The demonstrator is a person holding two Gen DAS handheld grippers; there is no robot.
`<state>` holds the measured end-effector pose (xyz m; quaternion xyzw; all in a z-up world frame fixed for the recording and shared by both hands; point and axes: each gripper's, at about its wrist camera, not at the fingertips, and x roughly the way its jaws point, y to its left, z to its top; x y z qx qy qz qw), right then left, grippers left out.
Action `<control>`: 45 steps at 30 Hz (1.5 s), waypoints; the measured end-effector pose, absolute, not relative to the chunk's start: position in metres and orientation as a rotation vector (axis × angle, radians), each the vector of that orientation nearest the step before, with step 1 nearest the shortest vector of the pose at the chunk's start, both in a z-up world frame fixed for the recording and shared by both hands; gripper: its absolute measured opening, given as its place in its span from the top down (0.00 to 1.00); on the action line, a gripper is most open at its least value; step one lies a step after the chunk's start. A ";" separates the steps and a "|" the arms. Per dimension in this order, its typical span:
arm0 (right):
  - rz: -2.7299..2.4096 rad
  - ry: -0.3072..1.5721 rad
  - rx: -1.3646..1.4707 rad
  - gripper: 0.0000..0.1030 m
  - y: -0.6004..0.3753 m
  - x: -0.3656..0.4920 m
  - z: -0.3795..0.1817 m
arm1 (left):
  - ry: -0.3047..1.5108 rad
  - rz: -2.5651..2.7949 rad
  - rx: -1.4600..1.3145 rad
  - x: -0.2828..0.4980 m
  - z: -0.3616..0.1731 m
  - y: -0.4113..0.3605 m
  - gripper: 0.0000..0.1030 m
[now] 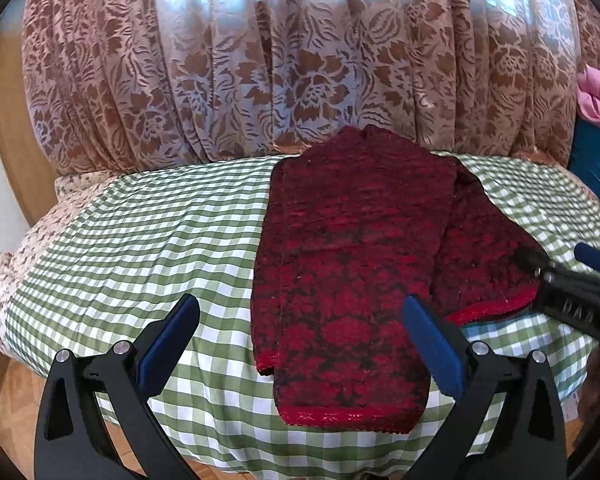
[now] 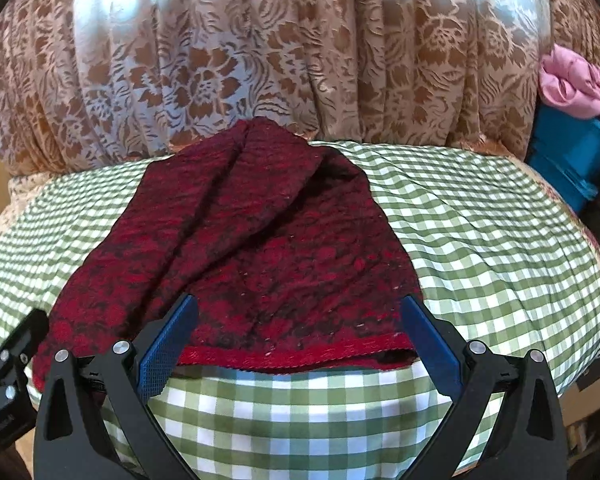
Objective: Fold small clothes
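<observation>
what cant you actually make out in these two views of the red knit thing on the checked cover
- Left wrist view: whether the right gripper touches the red knit garment; its fingers are cut off by the frame's right edge.
- Right wrist view: the garment's left hem corner, hidden behind the gripper body.
- Both views: the garment's underside, against the checked cover.
- Pink bundle: cut off at the right edge, unidentifiable.

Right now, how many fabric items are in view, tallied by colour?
Red-and-black: 1, the knit sweater
Green-and-white: 1, the checked cover
Brown floral: 1, the curtain
Pink: 1, the bundled cloth
Total: 4
</observation>
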<state>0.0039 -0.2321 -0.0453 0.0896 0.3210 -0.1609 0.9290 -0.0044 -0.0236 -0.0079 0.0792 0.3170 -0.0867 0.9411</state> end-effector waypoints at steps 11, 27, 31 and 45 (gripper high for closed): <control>-0.348 0.686 0.293 0.03 -0.267 0.007 -0.053 | 0.721 -0.291 0.313 -0.001 -0.032 -0.047 0.29; 0.104 0.806 0.629 0.34 -0.277 0.068 -0.067 | 0.777 -0.482 0.029 0.013 -0.023 0.008 1.00; 0.117 0.880 0.622 0.52 -0.264 0.097 -0.082 | 0.758 -0.444 -0.005 0.026 -0.018 0.025 1.00; 0.249 0.913 0.484 0.89 -0.227 0.136 -0.075 | 0.744 -0.276 -0.211 0.107 -0.001 0.101 1.00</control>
